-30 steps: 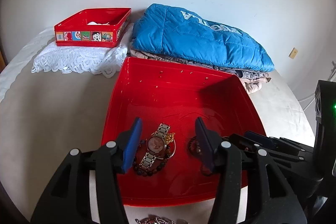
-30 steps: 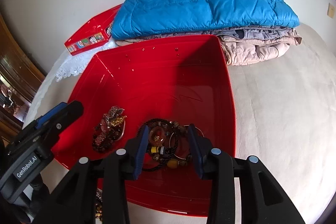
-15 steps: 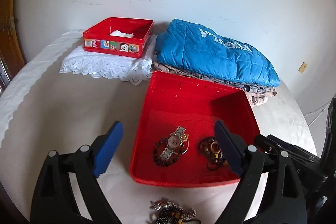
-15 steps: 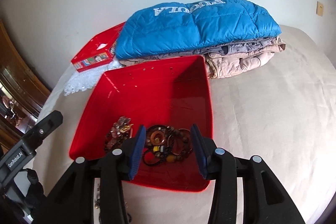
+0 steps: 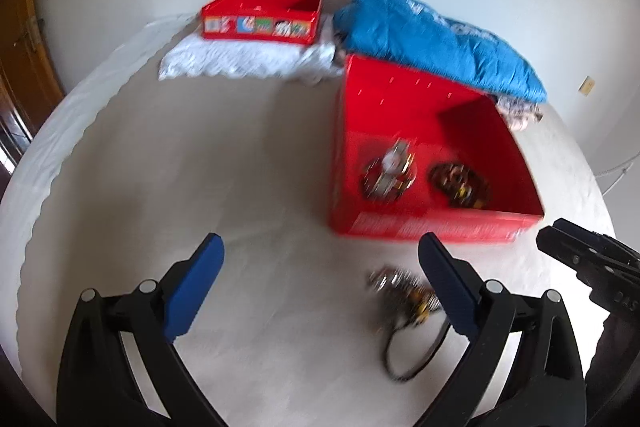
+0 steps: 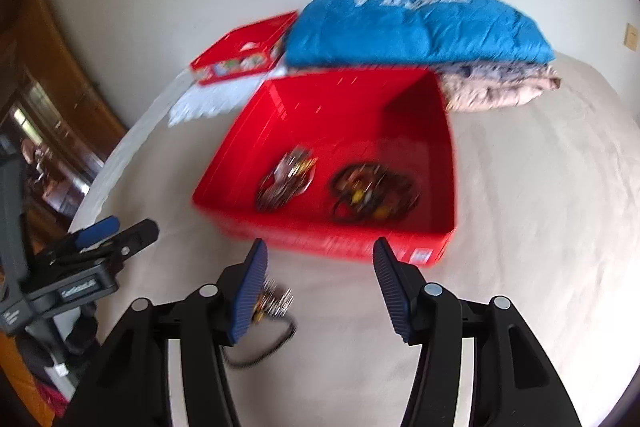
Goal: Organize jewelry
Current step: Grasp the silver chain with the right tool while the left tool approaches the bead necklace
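Note:
A red tray (image 5: pixel 432 229) (image 6: pixel 328 245) lies on the bed. It holds a watch with bracelets (image 5: pixel 388 173) (image 6: pixel 286 177) and a pile of dark beaded jewelry (image 5: pixel 460 183) (image 6: pixel 374 193). More jewelry with a black cord (image 5: pixel 404 293) (image 6: pixel 274 303) lies on the bed in front of the tray. My left gripper (image 5: pixel 320 287) is wide open and empty, above the bed to the left of the tray. My right gripper (image 6: pixel 318 287) is open and empty, just in front of the tray. Both views are blurred.
A smaller red box (image 5: pixel 262 17) (image 6: pixel 240 53) sits on white lace cloth (image 5: pixel 240 61) at the back. A folded blue jacket (image 5: pixel 436 41) (image 6: pixel 416 29) on other clothes lies behind the tray. A wooden door (image 5: pixel 20 67) stands at left.
Both grippers have pulled back and up from the tray. The left one opened wide and swung left. The loose jewelry in front of the tray has come into view.

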Demonstrator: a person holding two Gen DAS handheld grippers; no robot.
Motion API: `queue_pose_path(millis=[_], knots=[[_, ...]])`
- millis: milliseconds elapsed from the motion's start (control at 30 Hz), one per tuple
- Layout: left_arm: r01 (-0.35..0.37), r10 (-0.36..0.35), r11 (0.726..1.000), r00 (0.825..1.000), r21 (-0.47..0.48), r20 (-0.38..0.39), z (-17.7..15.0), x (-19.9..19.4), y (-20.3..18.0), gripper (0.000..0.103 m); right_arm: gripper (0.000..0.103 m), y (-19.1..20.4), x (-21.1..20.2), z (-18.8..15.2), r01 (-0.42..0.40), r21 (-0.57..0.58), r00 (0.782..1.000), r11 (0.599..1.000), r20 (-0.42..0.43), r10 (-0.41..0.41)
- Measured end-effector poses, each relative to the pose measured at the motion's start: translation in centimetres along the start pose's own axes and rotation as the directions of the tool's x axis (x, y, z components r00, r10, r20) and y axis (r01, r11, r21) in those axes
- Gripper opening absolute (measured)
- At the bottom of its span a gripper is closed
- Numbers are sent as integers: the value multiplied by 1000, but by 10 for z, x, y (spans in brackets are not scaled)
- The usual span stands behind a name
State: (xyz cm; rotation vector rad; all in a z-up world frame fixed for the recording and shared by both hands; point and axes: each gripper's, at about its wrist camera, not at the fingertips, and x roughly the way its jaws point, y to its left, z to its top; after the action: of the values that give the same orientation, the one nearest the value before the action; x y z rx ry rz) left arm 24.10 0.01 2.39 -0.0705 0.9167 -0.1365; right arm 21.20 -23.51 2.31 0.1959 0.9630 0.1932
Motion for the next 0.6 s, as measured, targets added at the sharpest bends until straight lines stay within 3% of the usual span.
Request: queue_pose_path(millis=[100, 267, 600], knots=[[30, -30, 999, 999, -16, -17, -12, -2, 11, 97, 55, 11, 7, -15, -20, -5, 999, 1000, -39, 20], [15, -15, 1000, 1000, -14, -23, -26, -2, 17, 97, 55, 18, 27, -30, -12, 32, 996, 999, -90, 15], [-23, 22, 1000, 998, -14, -64, -34, 23, 23, 97, 40, 18, 61, -28, 49, 74, 990, 996, -135, -38]])
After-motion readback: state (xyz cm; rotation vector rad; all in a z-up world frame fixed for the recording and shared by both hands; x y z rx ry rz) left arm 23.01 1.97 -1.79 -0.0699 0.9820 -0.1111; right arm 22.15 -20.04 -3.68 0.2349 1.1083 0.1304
